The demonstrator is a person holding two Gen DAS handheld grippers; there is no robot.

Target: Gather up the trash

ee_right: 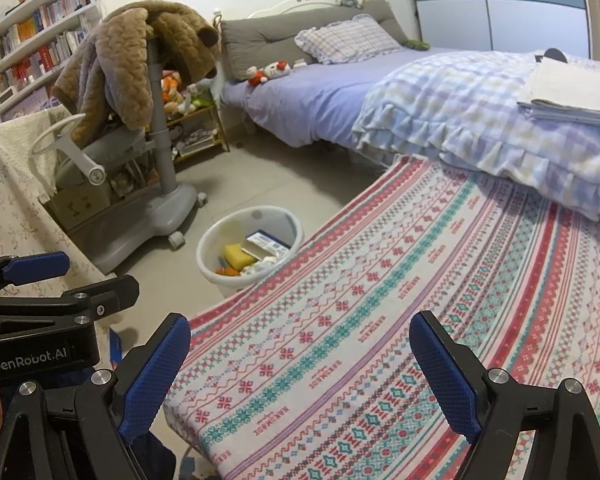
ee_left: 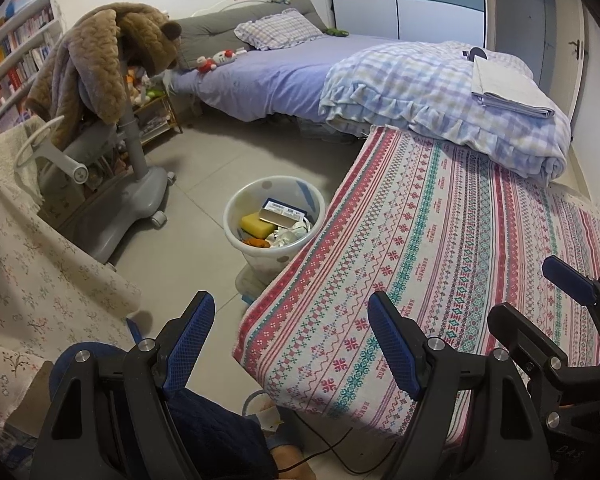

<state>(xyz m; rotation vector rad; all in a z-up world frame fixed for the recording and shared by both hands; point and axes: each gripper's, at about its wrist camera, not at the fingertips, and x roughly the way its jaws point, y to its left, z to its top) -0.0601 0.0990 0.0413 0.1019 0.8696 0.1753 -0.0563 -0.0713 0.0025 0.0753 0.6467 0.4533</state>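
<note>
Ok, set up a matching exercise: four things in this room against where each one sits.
Things:
1. yellow sponge
2. brown fleece
3. folded sheet
4. cat plush

Places:
A. draped over the grey chair
B. on the checked quilt
C. in the white bin
D. on the purple bed near the pillow

Pairs: 1-C, 2-A, 3-B, 4-D

Both looking forward and downward along blue-padded fingers from side by side over the near end of the patterned cloth (ee_left: 440, 248), the left wrist view set further left over bare floor, sharing the white bin (ee_left: 274, 228) (ee_right: 250, 246), grey chair (ee_right: 156, 200) and bed (ee_left: 284, 76) beyond.
</note>
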